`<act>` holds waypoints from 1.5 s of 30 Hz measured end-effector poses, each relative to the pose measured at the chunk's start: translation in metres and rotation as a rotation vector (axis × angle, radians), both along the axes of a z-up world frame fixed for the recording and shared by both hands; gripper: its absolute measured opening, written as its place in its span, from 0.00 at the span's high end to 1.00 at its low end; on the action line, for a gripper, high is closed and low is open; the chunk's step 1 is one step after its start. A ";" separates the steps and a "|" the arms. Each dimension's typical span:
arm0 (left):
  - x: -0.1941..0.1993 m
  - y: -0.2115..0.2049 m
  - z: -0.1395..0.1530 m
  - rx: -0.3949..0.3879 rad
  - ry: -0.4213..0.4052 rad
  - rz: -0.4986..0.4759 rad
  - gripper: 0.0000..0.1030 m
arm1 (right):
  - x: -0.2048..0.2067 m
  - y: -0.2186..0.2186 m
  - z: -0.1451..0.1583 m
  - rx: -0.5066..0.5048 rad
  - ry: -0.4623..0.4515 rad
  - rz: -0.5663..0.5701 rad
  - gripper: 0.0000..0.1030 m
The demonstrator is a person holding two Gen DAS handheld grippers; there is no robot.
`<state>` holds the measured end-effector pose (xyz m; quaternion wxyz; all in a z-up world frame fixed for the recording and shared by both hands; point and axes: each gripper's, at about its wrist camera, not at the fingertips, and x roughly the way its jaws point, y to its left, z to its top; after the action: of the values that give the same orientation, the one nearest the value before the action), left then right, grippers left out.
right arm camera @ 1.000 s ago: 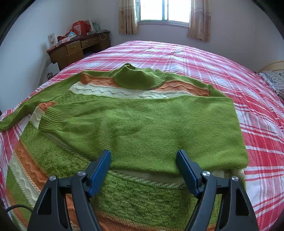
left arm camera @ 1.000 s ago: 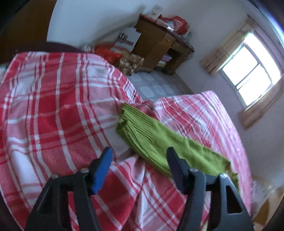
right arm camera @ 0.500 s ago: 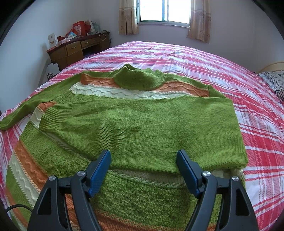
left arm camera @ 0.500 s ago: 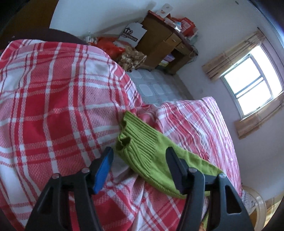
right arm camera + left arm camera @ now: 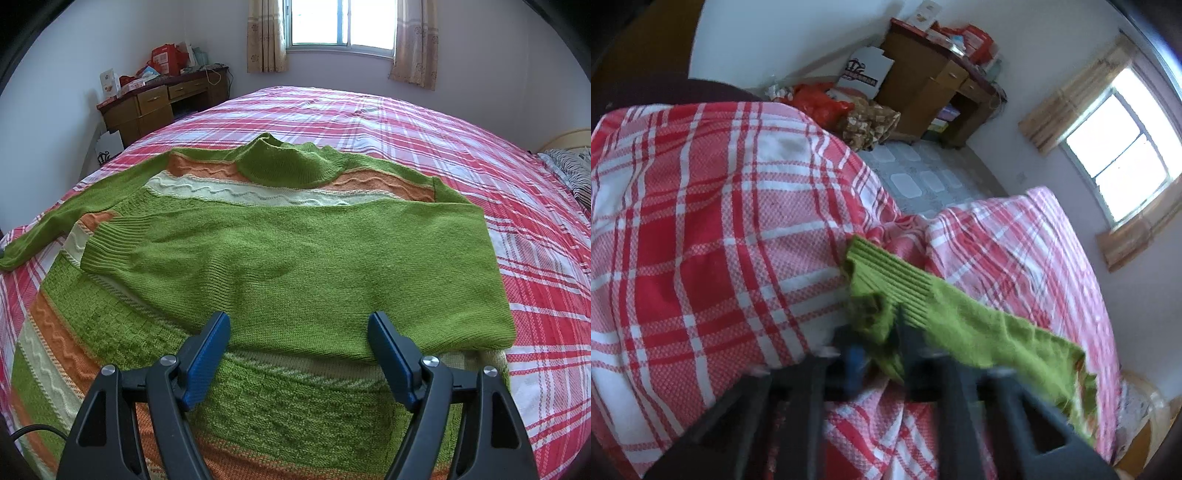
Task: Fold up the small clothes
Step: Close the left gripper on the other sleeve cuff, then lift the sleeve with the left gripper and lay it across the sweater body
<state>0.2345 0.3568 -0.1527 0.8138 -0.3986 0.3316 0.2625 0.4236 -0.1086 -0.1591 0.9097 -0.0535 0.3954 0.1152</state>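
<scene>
A green sweater (image 5: 295, 258) with orange and cream stripes lies flat on the red plaid bed (image 5: 443, 140). Its right sleeve is folded across the chest. Its left sleeve (image 5: 55, 225) stretches out to the bed's left edge. In the left wrist view my left gripper (image 5: 879, 343) is shut on the ribbed cuff end of that sleeve (image 5: 886, 273), with knit bunched between the jaws; the frame is blurred. My right gripper (image 5: 299, 347) is open and empty, hovering above the sweater's lower body.
A wooden desk (image 5: 162, 99) with boxes and bags stands by the far left wall. Bags and a paper carrier (image 5: 864, 74) sit on the tiled floor (image 5: 923, 177) past the bed edge. A striped pillow (image 5: 569, 170) lies at right.
My left gripper moved forward onto the sleeve cuff and closed on it. My right gripper has stayed still and open.
</scene>
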 end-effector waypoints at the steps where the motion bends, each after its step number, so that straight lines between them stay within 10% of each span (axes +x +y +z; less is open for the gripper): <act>1: -0.001 -0.002 0.003 0.010 -0.009 -0.003 0.93 | 0.000 0.000 0.000 0.000 0.000 0.000 0.24; 30: 0.038 -0.041 0.162 0.236 -0.265 -0.133 0.95 | 0.000 -0.001 0.002 0.006 -0.004 -0.001 0.24; 45: 0.097 -0.148 0.218 0.278 -0.370 -0.372 0.95 | 0.001 -0.002 0.004 0.022 -0.005 -0.002 0.23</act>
<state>0.3317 0.2092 0.0654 0.9414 -0.2566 0.2058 0.0747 0.4244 -0.1101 -0.1556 0.9114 -0.0432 0.3917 0.1186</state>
